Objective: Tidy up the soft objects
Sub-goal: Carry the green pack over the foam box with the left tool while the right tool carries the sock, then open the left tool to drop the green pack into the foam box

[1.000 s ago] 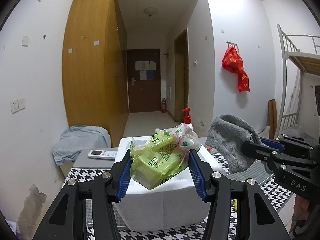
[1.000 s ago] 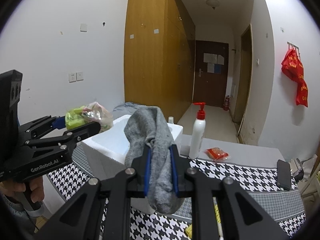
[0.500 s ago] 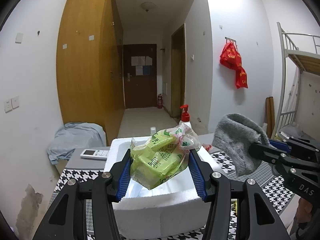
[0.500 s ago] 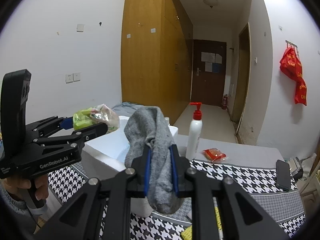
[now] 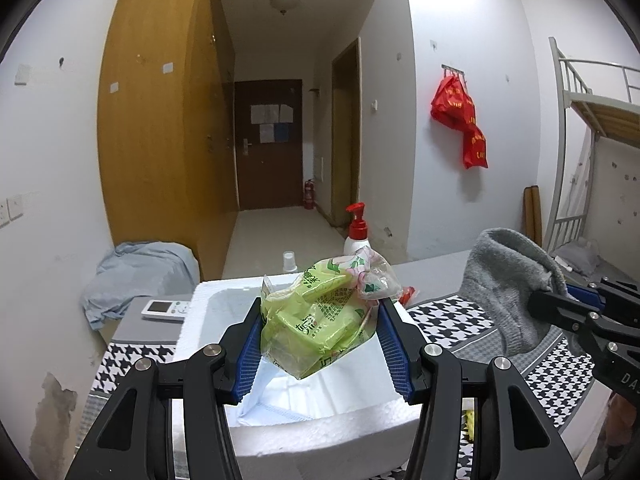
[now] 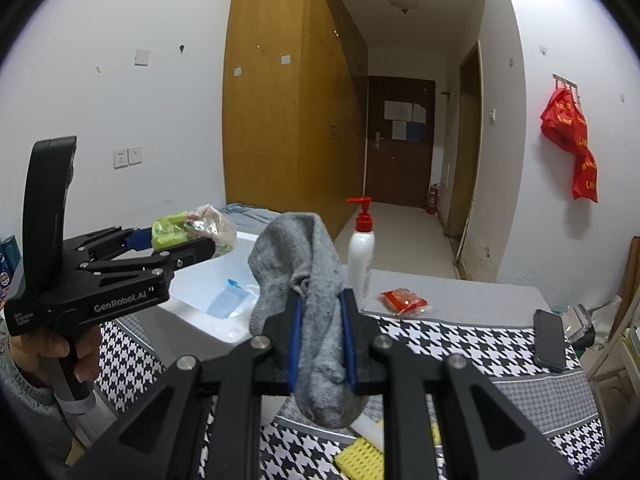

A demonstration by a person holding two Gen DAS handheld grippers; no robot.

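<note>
My left gripper [image 5: 320,340] is shut on a green tissue pack bag [image 5: 320,320] and holds it above the open white foam box [image 5: 320,432]. The bag [image 6: 188,230] and left gripper [image 6: 196,246] also show in the right wrist view, over the box [image 6: 192,280]. My right gripper [image 6: 320,320] is shut on a grey sock [image 6: 308,280], held up to the right of the box. The sock [image 5: 508,280] shows at the right of the left wrist view. A blue packet [image 6: 228,300] lies inside the box.
A white pump bottle [image 6: 360,256], a red snack packet [image 6: 402,300] and a black phone [image 6: 550,340] sit on the houndstooth tablecloth [image 6: 460,340]. A yellow sponge [image 6: 358,458] lies near the front. A remote [image 5: 164,309] lies left of the box.
Both grippers have risen and moved forward over the table. The tissue bag now hangs above the box's opening and the box interior shows more. The sock stays held at the right.
</note>
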